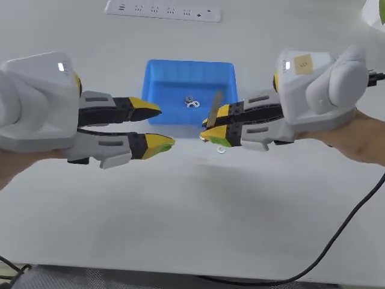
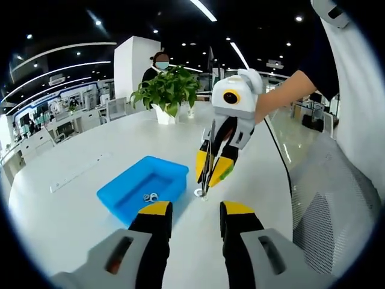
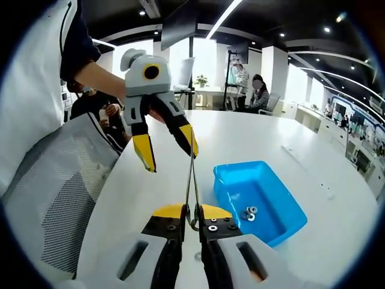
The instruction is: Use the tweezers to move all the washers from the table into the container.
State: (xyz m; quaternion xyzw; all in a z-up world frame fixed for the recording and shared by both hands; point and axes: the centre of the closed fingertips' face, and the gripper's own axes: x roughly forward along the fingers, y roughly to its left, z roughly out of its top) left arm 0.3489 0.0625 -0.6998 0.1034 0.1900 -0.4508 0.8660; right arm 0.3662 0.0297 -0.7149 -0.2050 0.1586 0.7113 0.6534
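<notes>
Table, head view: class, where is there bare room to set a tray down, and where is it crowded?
Crowded: the container front, where left gripper, right gripper, tweezers and washer meet. Free: the wide table stretch from there to the near edge, left of the cable; the band between container and power strip.

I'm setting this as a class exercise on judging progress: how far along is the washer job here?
Done: a few washers already lie in the blue container. In hand: the right gripper is shut on the tweezers, their tip close to one washer on the table; whether it is gripped I cannot tell. The left gripper is open and empty. Left: at least that washer.
</notes>
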